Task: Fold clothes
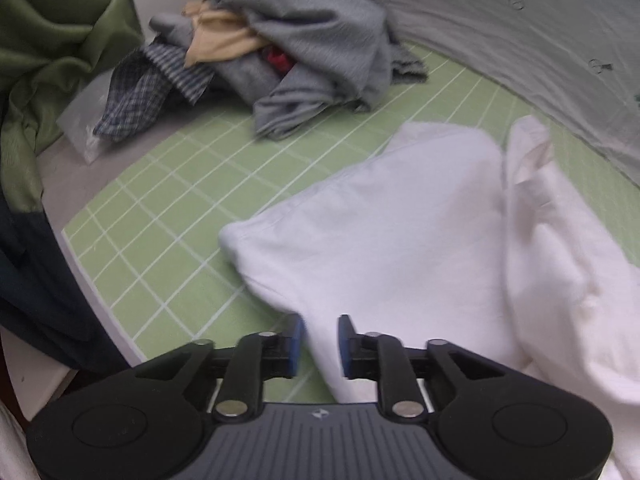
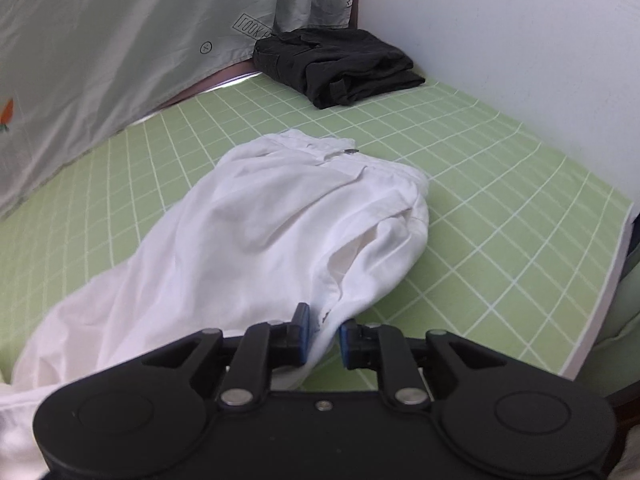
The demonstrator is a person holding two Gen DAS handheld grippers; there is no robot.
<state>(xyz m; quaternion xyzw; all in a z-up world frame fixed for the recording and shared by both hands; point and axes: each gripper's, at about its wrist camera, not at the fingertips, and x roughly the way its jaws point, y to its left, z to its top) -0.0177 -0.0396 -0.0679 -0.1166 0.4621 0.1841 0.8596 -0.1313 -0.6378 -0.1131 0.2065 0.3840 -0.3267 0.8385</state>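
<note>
Left gripper (image 1: 319, 346) and right gripper (image 2: 324, 334): jaws parted, white fabric between the blue pads, not clamped. White trousers (image 2: 280, 216) spread on green grid mat (image 2: 500, 184), directly ahead. Mirrored "LOOK" on grey sheet (image 2: 120, 40).

Both wrist cameras sat low behind their own tongs, looking forward along the fingers, close over the green grid mat (image 1: 160, 208). Both views shared the white garment (image 2: 260, 220) just ahead of the fingertips
</note>
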